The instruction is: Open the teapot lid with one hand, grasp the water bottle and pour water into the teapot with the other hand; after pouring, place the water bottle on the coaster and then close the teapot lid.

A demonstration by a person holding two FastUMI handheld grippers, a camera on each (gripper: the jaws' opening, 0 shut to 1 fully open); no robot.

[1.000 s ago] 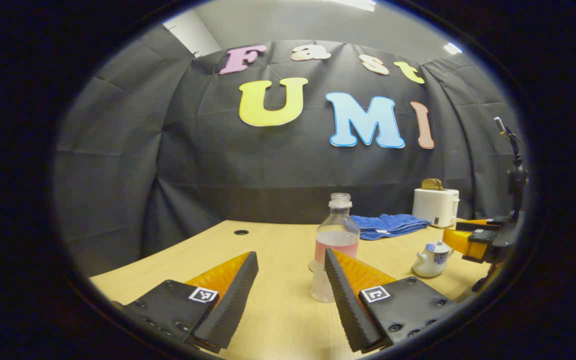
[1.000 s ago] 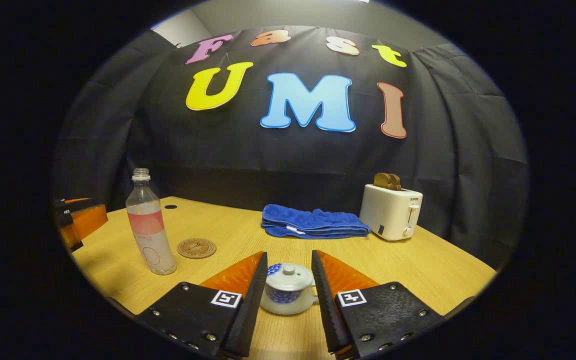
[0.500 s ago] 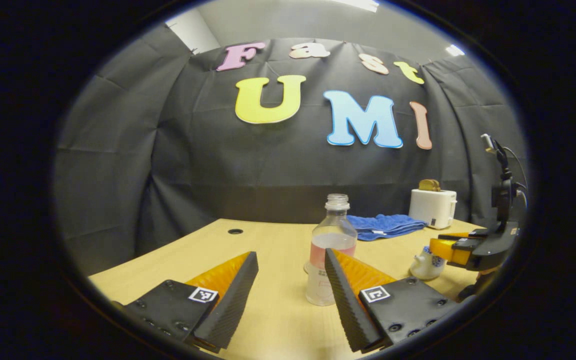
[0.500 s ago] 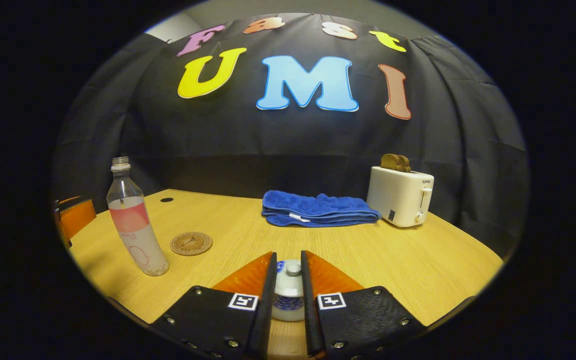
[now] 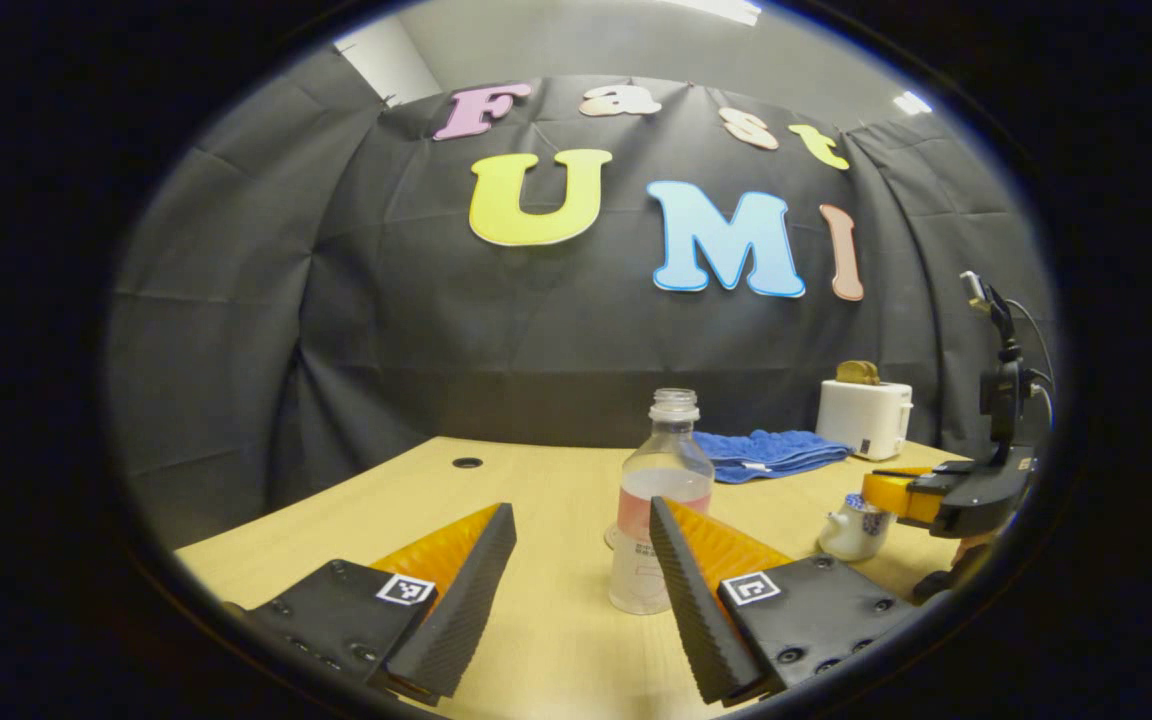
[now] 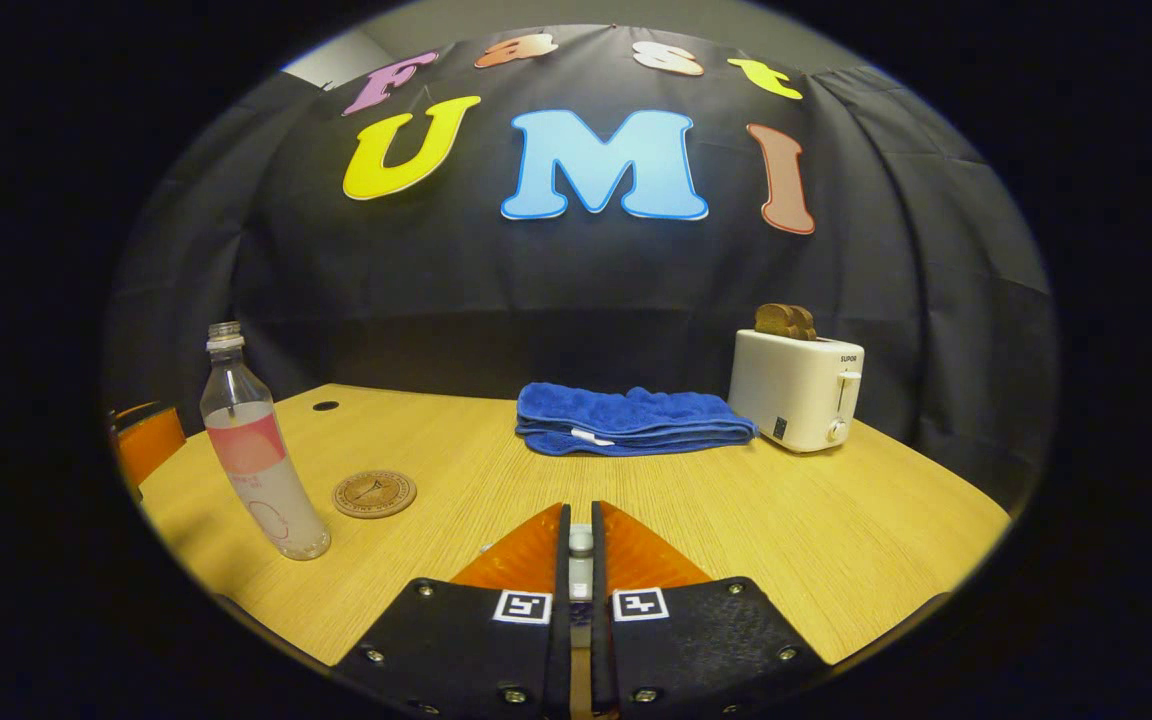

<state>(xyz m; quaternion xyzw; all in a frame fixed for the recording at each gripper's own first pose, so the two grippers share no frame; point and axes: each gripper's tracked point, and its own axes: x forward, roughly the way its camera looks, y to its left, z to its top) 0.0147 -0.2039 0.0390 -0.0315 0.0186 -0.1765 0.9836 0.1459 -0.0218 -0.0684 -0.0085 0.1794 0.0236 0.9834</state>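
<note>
Right tool (image 6: 581, 545) closed to a narrow slit on the teapot lid knob (image 6: 581, 541); left tool (image 5: 581, 545) spread wide, holding nothing, just short of the upright water bottle (image 5: 664, 500). Teapot (image 5: 851, 528) stands on the bench (image 6: 786, 520); coaster (image 6: 374, 493) lies beside the bottle, blue towel (image 6: 631, 420) and toaster (image 6: 798, 388) beyond

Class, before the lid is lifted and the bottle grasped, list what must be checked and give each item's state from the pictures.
1. Right claw closed on the lid knob: ok, the fingers are nearly together with the knob between them.
2. Lid off the teapot: cannot tell, the claw hides it.
3. Left claw open for the bottle: ok, wide open.
4. Bottle between the left claw's fingers: not ok, it stands ahead, by the right finger.
5. Bottle uncapped and upright: ok.
6. Coaster free for the bottle: ok, nothing on it.
</note>
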